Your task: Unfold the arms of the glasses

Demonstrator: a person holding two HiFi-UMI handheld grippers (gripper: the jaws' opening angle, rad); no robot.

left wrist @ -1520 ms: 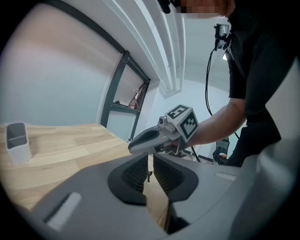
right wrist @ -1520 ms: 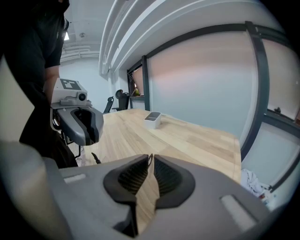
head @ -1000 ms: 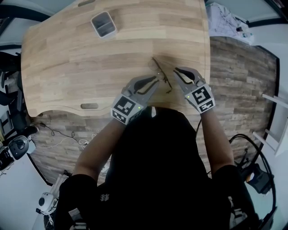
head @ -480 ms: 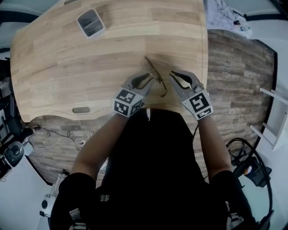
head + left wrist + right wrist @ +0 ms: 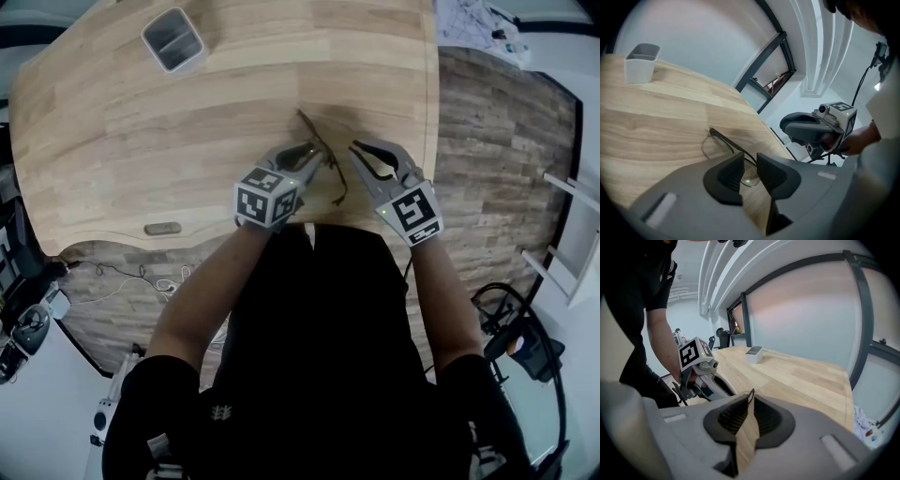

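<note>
The thin dark-framed glasses [image 5: 321, 150] lie on the wooden table [image 5: 141, 141] just in front of the person. In the left gripper view one arm [image 5: 724, 139] runs away over the wood and a lens [image 5: 750, 177] shows through the gap between the jaws. My left gripper [image 5: 313, 161] is low over the frame from the left. Its jaws have just been closing, but a gap remains and the pads touch nothing. My right gripper [image 5: 358, 152] comes in from the right. Its pads meet at the tips [image 5: 749, 401], pinching a thin dark piece of the glasses that sticks out above them.
A small grey bin [image 5: 172, 39] stands at the table's far left, also seen as the grey bin [image 5: 641, 62] and the grey bin [image 5: 753, 352]. The table's right edge [image 5: 436, 112] drops to a wood-plank floor. Cables and gear lie on the floor around the person.
My left gripper has sunk toward the table and rolled, so its marker cube now faces up more. The right gripper has dropped slightly. The glasses stay in the same spot.
</note>
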